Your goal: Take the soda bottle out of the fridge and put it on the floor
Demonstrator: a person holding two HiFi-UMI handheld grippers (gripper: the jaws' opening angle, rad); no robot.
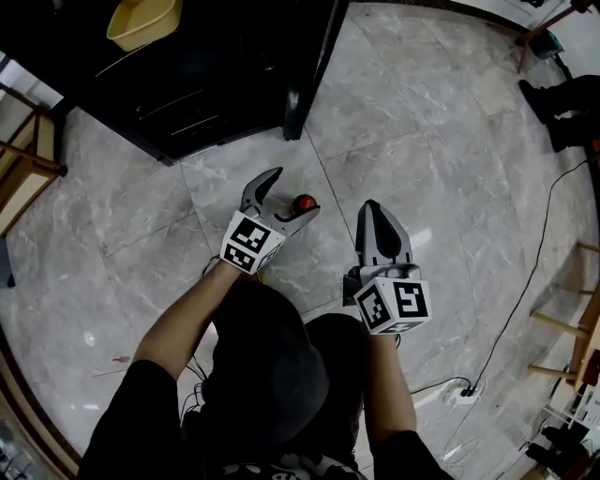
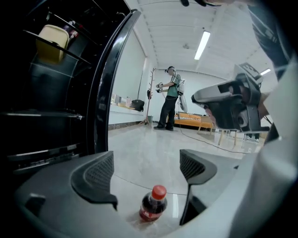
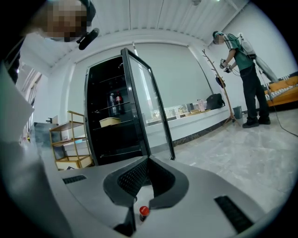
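The soda bottle, dark with a red cap, stands upright on the marble floor. My left gripper is open around it. In the left gripper view its two fingers stand well apart on either side of the bottle and do not touch it. My right gripper hovers to the right of the bottle with nothing in it, its jaws shut tip to tip. The right gripper view shows the bottle low under the jaws. Behind it stands the black fridge with its glass door open.
A yellow tub sits on a fridge shelf, with bottles on the shelf above. A wooden rack stands left of the fridge. A black cable runs over the floor at the right. Another person stands far across the room.
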